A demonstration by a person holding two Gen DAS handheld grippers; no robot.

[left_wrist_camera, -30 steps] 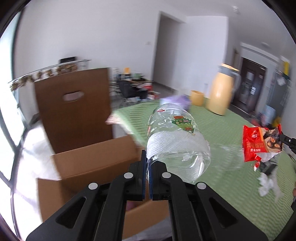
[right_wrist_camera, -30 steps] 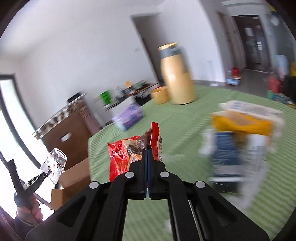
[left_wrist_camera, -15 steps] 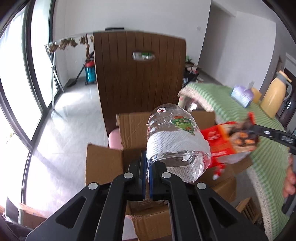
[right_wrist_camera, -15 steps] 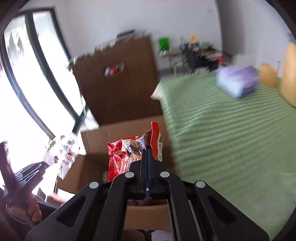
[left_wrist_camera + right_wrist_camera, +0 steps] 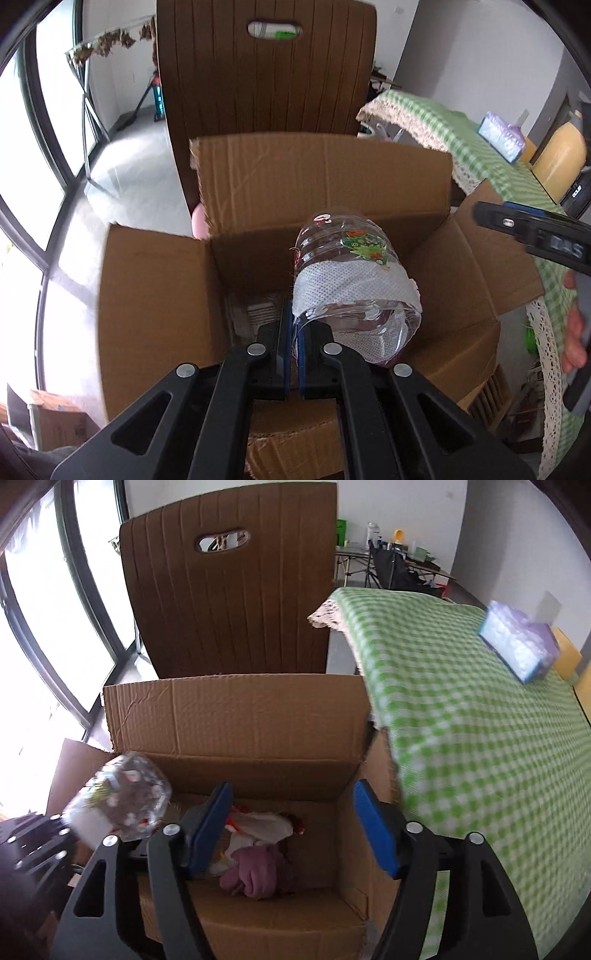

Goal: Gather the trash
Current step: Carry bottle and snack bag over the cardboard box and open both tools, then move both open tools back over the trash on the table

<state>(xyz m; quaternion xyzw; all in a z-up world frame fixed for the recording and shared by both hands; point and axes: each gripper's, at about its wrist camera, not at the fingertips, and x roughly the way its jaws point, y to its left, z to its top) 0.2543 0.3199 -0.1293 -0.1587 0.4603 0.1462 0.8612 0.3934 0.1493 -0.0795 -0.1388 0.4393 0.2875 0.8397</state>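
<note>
My left gripper (image 5: 293, 325) is shut on the rim of a clear plastic bottle (image 5: 354, 288) with a white band, and holds it tilted over the open cardboard box (image 5: 325, 177). In the right wrist view the same bottle (image 5: 122, 797) hangs at the box's left side. My right gripper (image 5: 291, 797) hovers over the box (image 5: 236, 716); its jaws are opening and nothing is between the blue pads. Beneath them, inside the box, lies a red and white snack wrapper (image 5: 258, 821) beside a crumpled pink wad (image 5: 258, 871). One right finger (image 5: 517, 221) shows at the right edge of the left wrist view.
A brown slatted chair (image 5: 229, 602) stands right behind the box. The table with the green checked cloth (image 5: 480, 720) borders the box's right side and carries a purple tissue pack (image 5: 517, 646) and a yellow jug (image 5: 561, 162). Tall windows line the left.
Both grippers swung from over the table to down over the box. The right gripper went from shut on the red wrapper to open, and the wrapper now lies in the box.
</note>
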